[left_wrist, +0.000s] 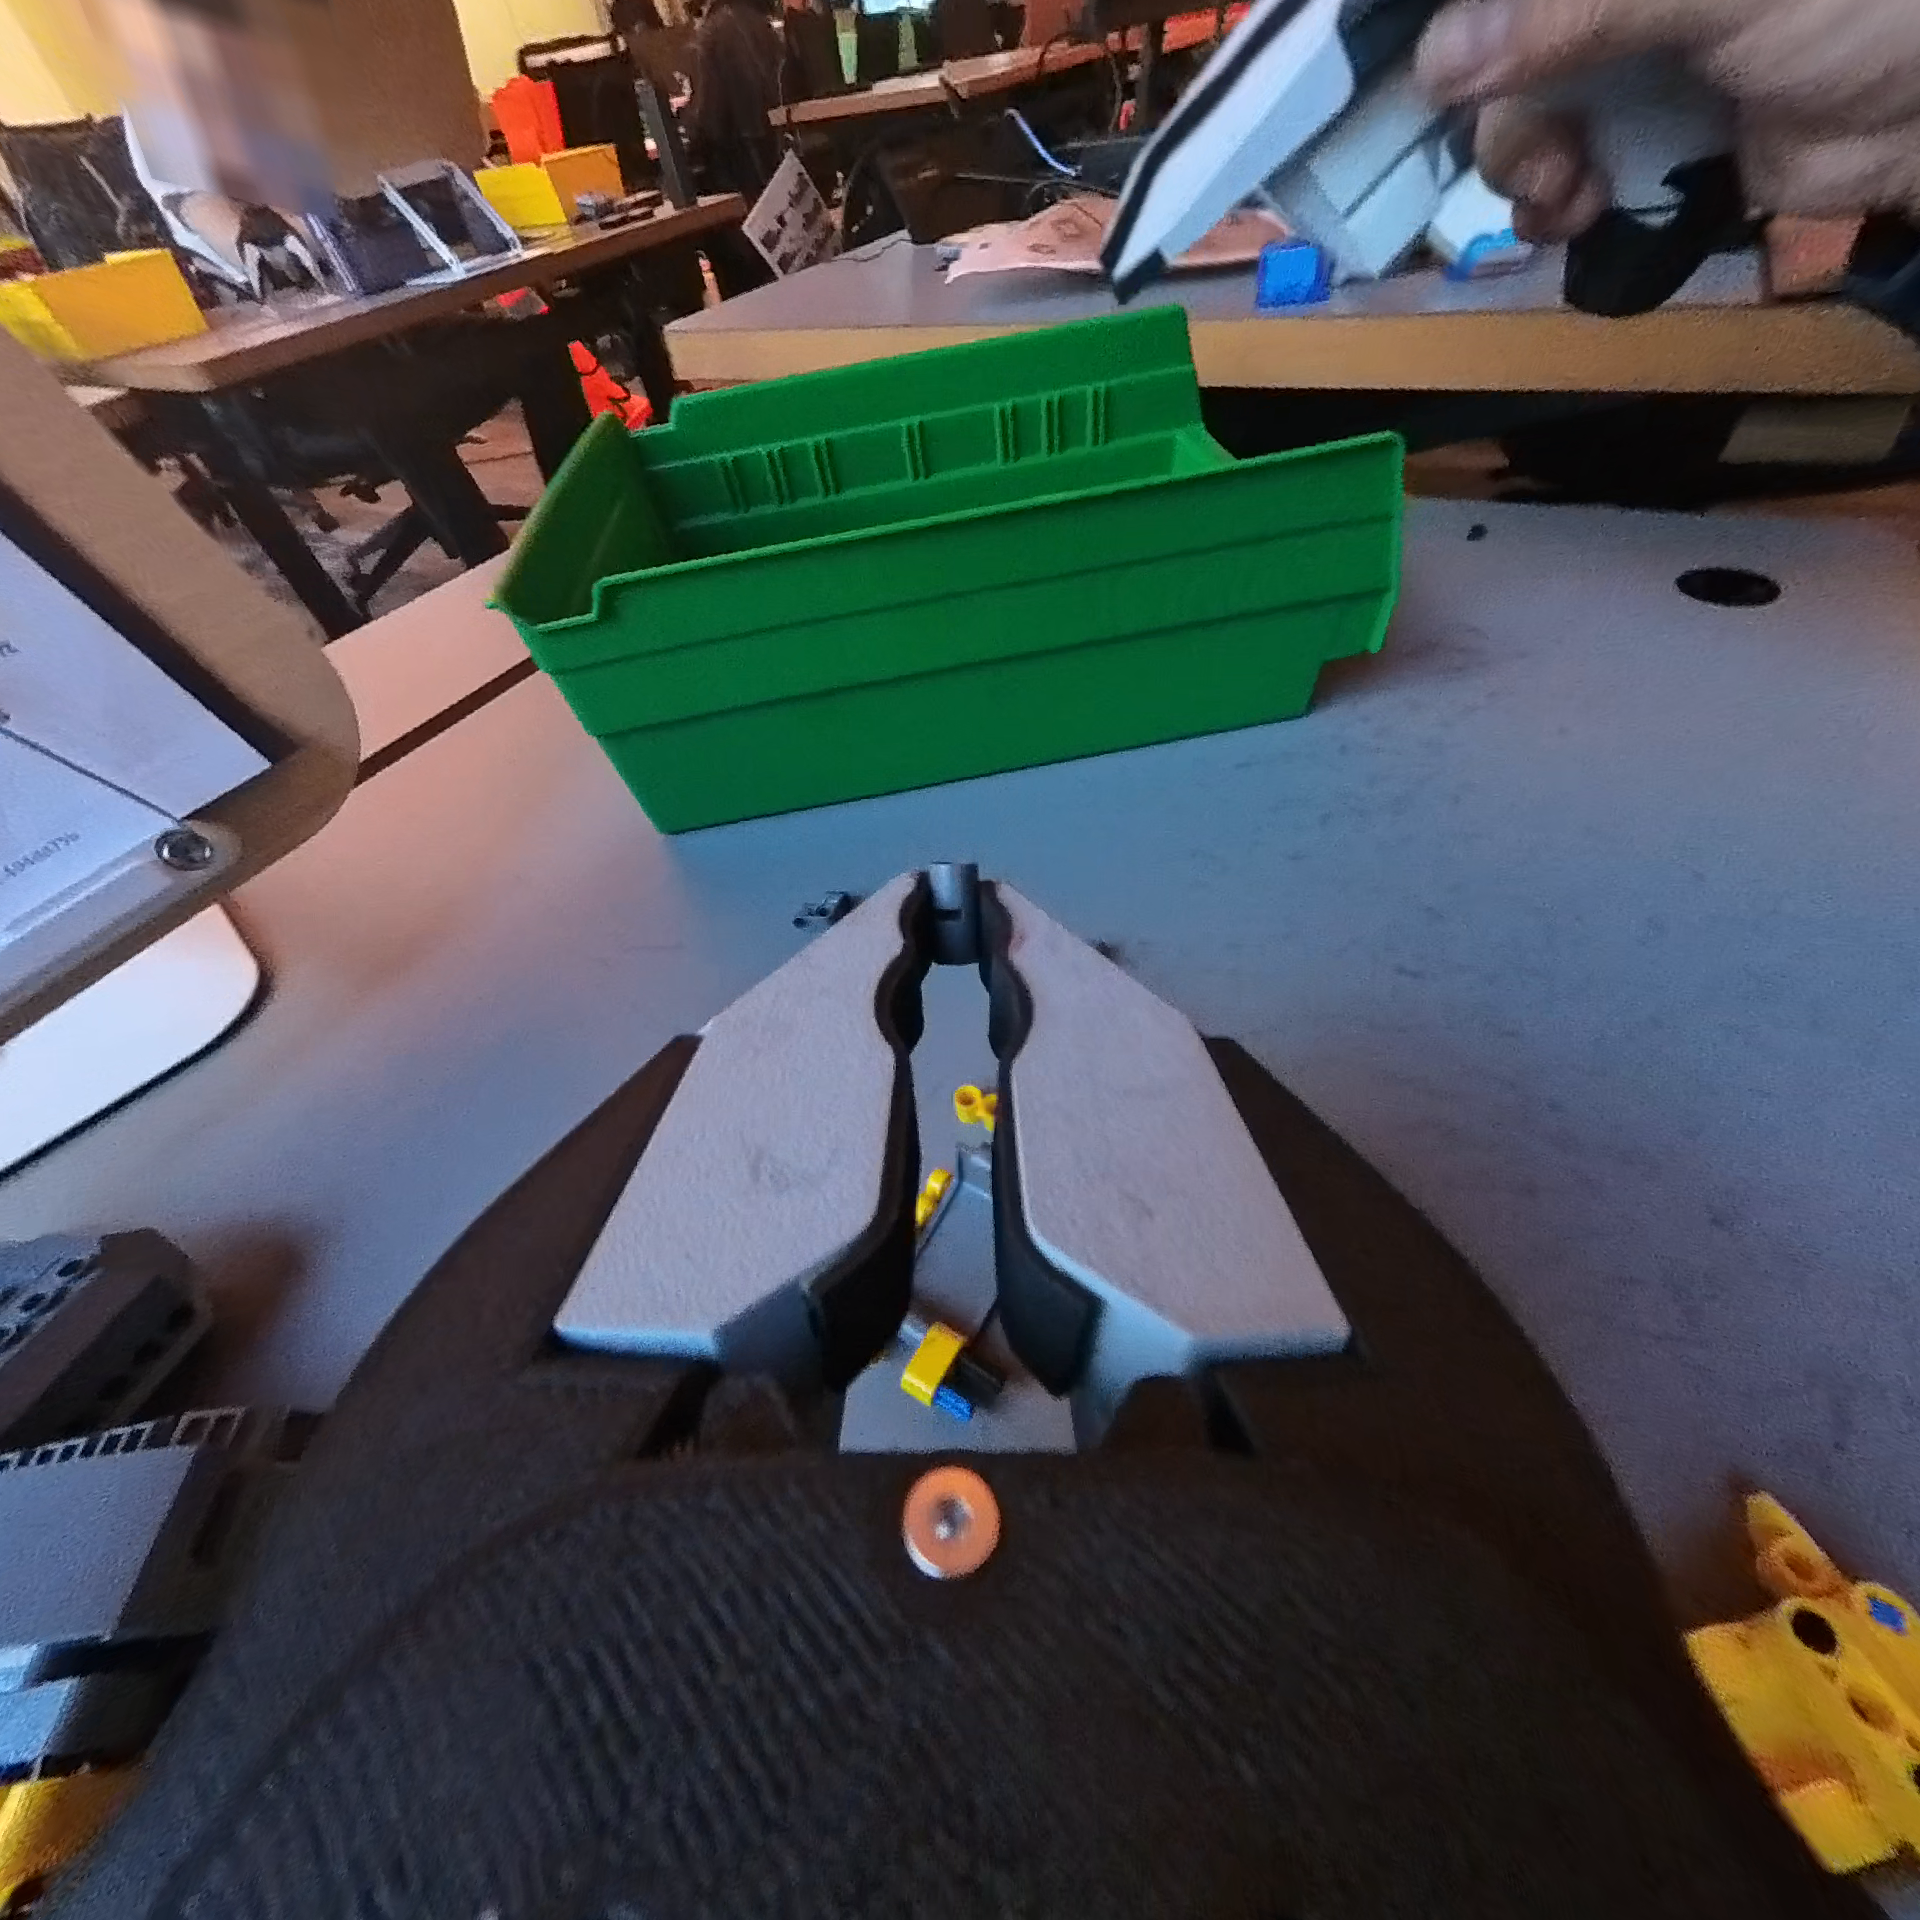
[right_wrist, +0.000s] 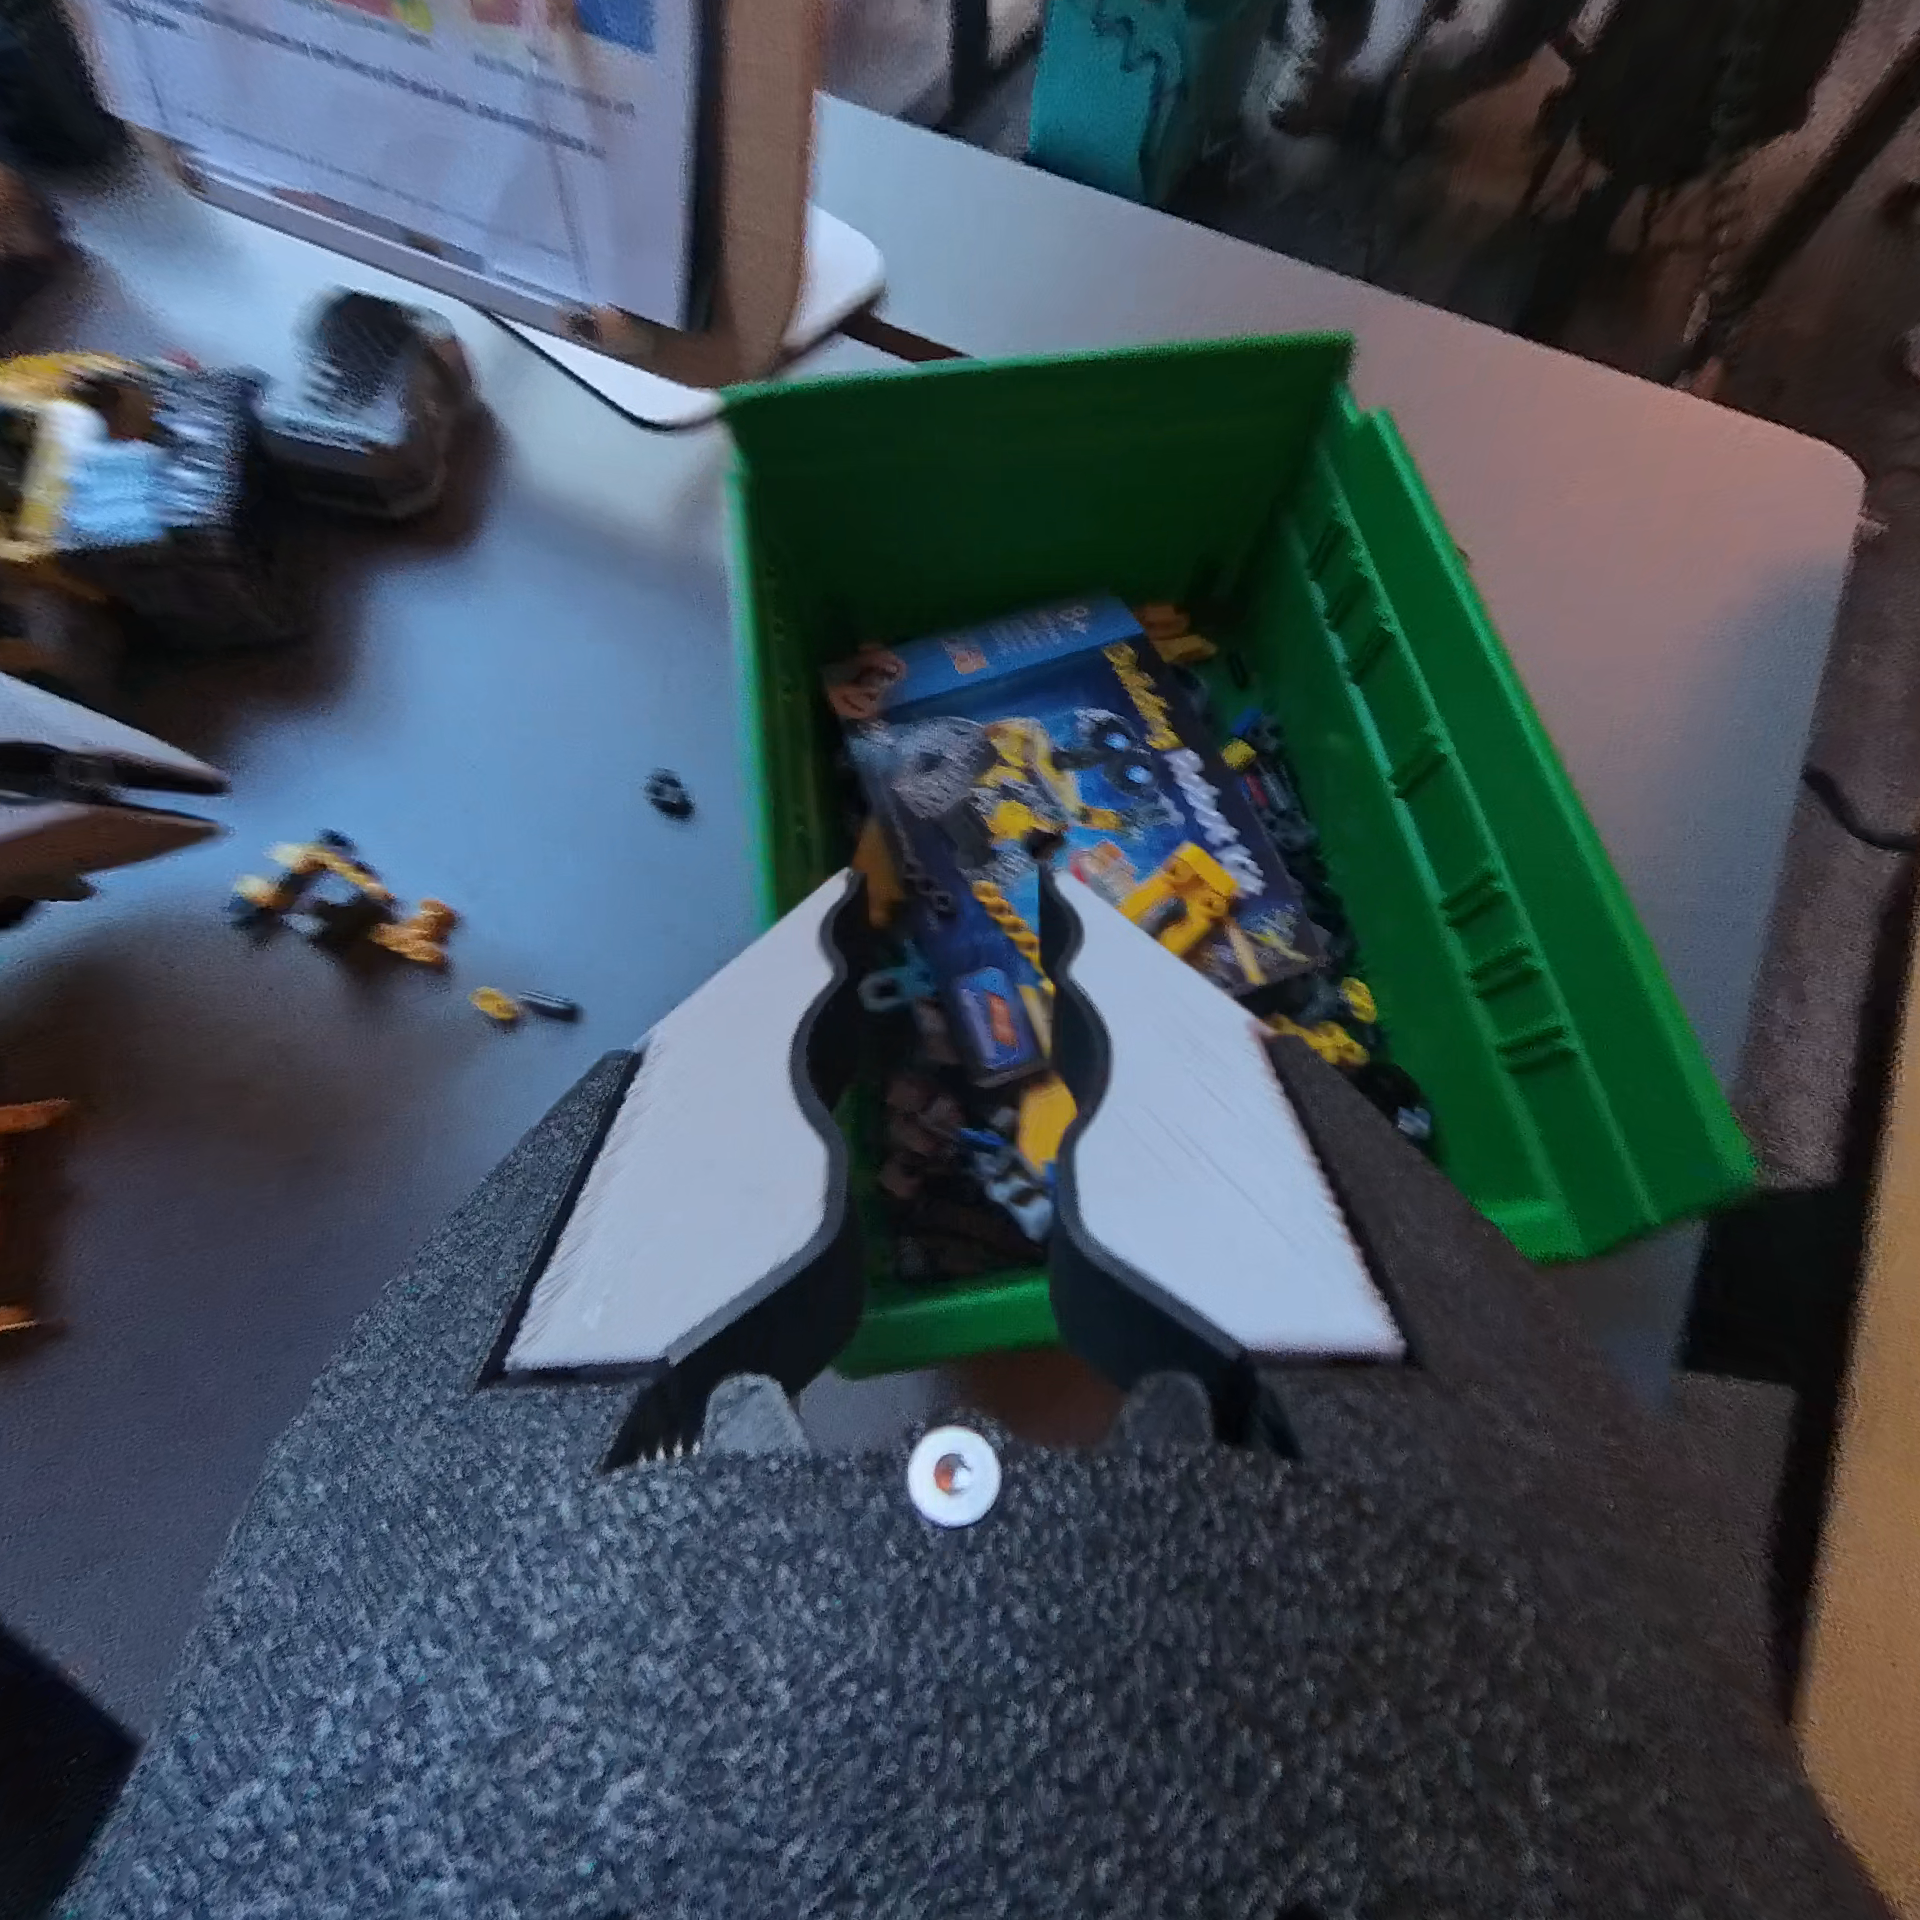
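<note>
- The left gripper (left_wrist: 954, 920) is almost closed. Its two tips pinch a small dark grey piece (left_wrist: 954, 906) and hold it up off the grey table (left_wrist: 1507, 852).
- Right in front of that gripper stands the green bin (left_wrist: 935, 675). It sits on the table, near the gripper but not touching it.
- Under the left gripper, some little yellow bits (left_wrist: 971, 1103) lie on the table. You can see them through the gap between its fingers.
- A bigger yellow block (left_wrist: 1813, 1714) sits by the bottom right edge of the left wrist view.
- The right gripper (right_wrist: 948, 896) is open, with a clear gap between its tips. It holds nothing.
- The right gripper hangs over the near end of the green bin and looks down into it.
- Inside the bin lies a blue and yellow booklet (right_wrist: 1091, 769), on top of many small pieces. They are too blurry to tell apart.
- To the left of the bin, a few loose yellow and black bits (right_wrist: 343, 904) lie on the table.
- Farther left is a black and yellow toy (right_wrist: 135, 499). It is blurry.
- A screen on a stand (right_wrist: 416, 135) is at the back of the table, beside the bin.
</note>
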